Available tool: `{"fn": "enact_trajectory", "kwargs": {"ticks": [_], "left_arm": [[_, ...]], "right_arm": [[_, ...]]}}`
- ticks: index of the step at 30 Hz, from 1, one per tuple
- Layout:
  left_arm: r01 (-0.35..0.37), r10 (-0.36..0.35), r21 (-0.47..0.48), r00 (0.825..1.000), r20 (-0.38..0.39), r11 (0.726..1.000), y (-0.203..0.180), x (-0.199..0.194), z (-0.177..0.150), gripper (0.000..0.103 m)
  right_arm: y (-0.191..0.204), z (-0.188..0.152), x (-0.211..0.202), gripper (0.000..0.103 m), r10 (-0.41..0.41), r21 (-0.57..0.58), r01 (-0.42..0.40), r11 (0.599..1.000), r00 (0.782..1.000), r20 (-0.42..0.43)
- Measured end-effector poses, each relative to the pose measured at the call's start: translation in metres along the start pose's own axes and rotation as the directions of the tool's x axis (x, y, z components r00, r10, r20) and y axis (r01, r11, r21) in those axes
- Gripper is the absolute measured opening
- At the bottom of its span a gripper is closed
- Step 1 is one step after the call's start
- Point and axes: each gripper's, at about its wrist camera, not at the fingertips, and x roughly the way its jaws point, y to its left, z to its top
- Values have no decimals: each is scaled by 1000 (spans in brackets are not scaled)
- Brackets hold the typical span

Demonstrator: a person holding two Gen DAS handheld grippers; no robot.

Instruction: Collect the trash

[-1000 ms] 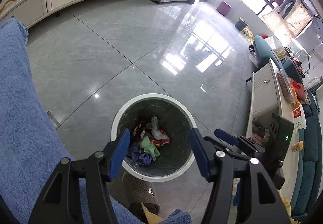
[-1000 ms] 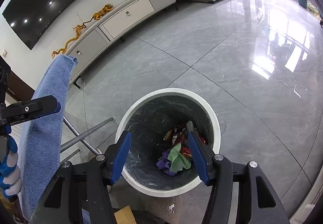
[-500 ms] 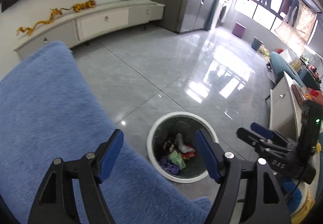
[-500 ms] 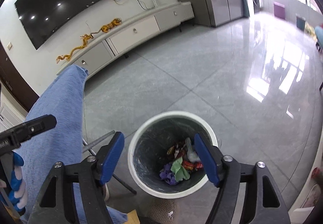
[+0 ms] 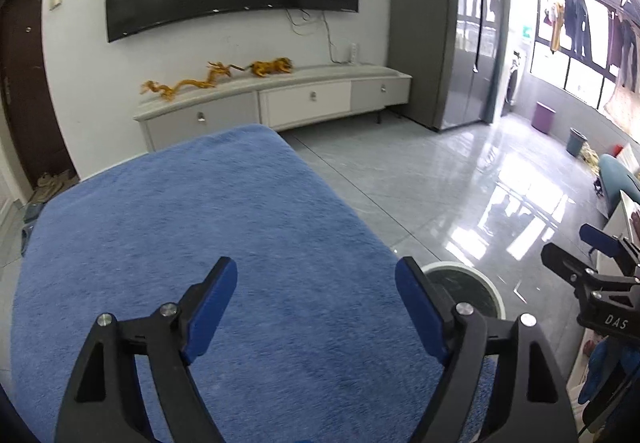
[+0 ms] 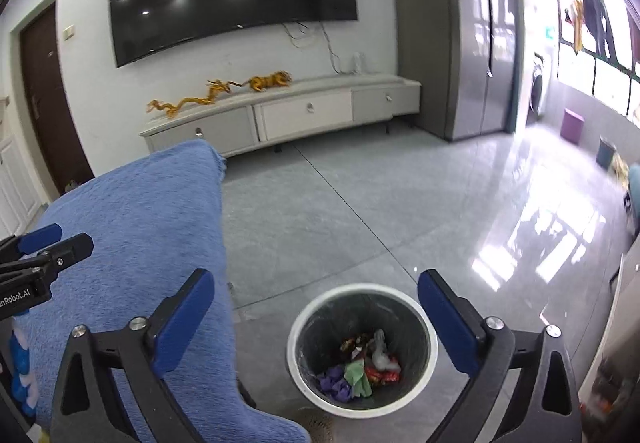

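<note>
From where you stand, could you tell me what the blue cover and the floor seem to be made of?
The blue cover looks like soft plush or terry cloth: fuzzy, matte nap. The floor appears to be polished grey stone or ceramic tile: thin joints, glossy window reflections.

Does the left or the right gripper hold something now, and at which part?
Nothing is held: the left gripper and right gripper are both opening, with nothing between the jaws.
</note>
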Motion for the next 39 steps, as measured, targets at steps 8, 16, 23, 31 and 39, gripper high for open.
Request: {"fn": "enact_trajectory", "kwargs": {"ticks": [8, 16, 23, 31, 39], "left_arm": [[-96, 95, 8, 993, 76, 995, 8, -31, 0, 81], [-135, 136, -16, 985, 107, 991, 17, -39, -3, 81], [-159, 163, -43, 978, 130, 986, 22, -45, -9, 81], [-169, 179, -77, 971, 156, 983, 23, -51, -10, 97], [-191, 202, -80, 966, 163, 978, 24, -49, -11, 102]], "right_arm": [[32, 5, -13, 103, 44, -64, -40, 997, 997, 58], [44, 5, -19, 103, 64, -94, -56, 994, 994, 90], [50, 5, -20, 103, 58, -96, -49, 994, 993, 100], [52, 5, -29, 103, 35, -114, -20, 993, 990, 134], [51, 7, -35, 103, 10, -116, 10, 993, 985, 171]]}}
